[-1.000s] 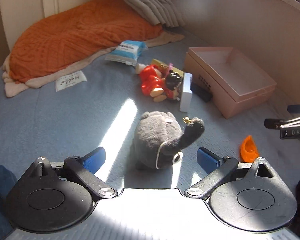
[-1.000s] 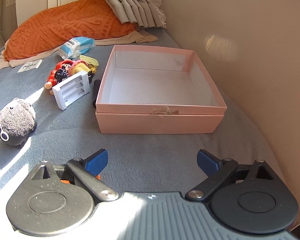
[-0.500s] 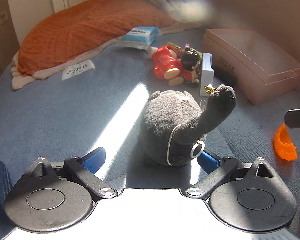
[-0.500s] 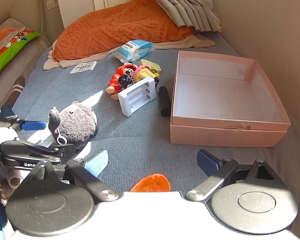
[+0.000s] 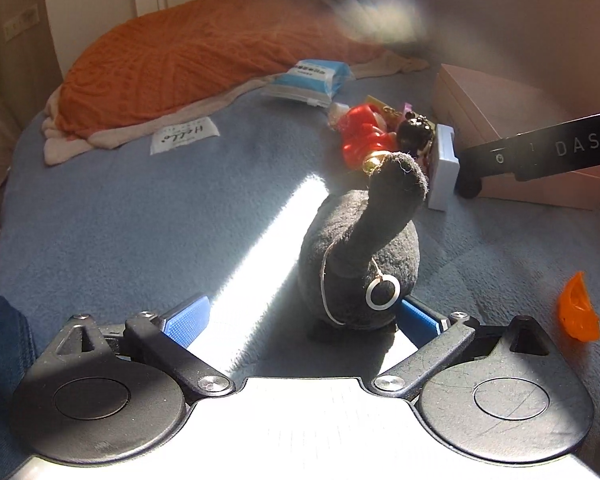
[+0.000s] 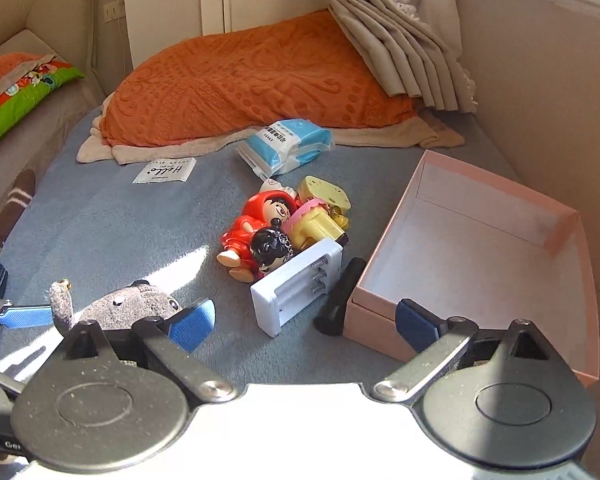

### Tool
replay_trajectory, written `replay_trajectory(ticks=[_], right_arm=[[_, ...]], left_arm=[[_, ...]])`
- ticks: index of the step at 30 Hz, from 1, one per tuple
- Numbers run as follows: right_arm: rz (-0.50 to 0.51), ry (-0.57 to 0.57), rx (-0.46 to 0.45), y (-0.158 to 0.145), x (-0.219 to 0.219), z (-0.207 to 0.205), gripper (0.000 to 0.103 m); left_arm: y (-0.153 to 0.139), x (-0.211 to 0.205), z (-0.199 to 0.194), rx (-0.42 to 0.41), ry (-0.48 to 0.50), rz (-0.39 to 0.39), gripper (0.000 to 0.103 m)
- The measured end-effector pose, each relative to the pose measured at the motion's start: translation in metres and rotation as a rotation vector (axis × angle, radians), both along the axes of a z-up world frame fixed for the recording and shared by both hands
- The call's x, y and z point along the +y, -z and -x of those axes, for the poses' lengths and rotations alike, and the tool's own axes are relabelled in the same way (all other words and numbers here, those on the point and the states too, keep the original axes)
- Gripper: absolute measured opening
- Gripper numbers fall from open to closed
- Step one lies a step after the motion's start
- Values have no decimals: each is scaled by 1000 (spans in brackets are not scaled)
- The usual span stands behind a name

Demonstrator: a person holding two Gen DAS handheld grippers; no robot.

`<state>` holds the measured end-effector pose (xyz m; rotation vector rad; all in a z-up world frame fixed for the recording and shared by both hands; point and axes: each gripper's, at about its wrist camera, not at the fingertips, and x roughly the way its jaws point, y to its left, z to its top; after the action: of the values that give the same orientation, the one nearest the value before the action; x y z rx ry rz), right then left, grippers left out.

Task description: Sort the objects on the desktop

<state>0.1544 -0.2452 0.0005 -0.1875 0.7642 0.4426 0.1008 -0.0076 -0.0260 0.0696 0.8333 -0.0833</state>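
A grey plush toy (image 5: 360, 256) sits on the blue-grey cover, just ahead of my left gripper (image 5: 302, 320), which is open with the plush near its right pad. The plush also shows in the right wrist view (image 6: 128, 304). My right gripper (image 6: 302, 322) is open and empty, raised above the cover. Ahead of it lie a white battery charger (image 6: 296, 284), a black cylinder (image 6: 340, 296), a red figure (image 6: 256, 224), a yellow toy (image 6: 320, 216) and an empty pink box (image 6: 480, 256). A small orange object (image 5: 578, 312) lies at the right of the left wrist view.
A blue tissue pack (image 6: 286, 144) and a white "Hello" card (image 6: 164, 170) lie further back. An orange blanket (image 6: 252, 84) is heaped at the far end, with curtains (image 6: 400, 40) beside it. A padded wall (image 6: 540, 100) runs along the right.
My left gripper has moved closer to the plush, which now sits by its right pad. My right gripper has risen and swung left, so the orange object has left its view.
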Motion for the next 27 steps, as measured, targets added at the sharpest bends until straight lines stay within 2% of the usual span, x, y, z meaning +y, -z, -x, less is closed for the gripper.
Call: replay_trajectory(ticks=[3, 7, 10, 12, 15, 16, 18, 22, 27], right_arm=[[26, 11, 50, -6, -24, 27, 98], [2, 71, 176, 12, -55, 56, 98], [29, 79, 172, 27, -52, 63, 98], [15, 58, 201, 33, -47, 60, 97], [18, 36, 254, 45, -39, 56, 84], [24, 35, 268, 48, -39, 56, 77], [35, 40, 276, 50, -38, 58, 70], [28, 71, 280, 49, -43, 56, 50], [53, 60, 265, 47, -39, 61, 50]], left_arm=[[0, -1, 0, 7, -2, 5, 102], [3, -4, 1, 19, 8, 2, 102], [5, -7, 2, 11, 16, 10, 102], [7, -7, 3, 13, 17, 11, 102], [10, -8, 4, 16, 14, -5, 102], [10, -8, 4, 16, 13, -6, 102], [9, -8, 3, 14, 14, -4, 102], [8, -10, 3, 9, 22, 6, 102], [5, -14, 6, -49, 30, 7, 102]])
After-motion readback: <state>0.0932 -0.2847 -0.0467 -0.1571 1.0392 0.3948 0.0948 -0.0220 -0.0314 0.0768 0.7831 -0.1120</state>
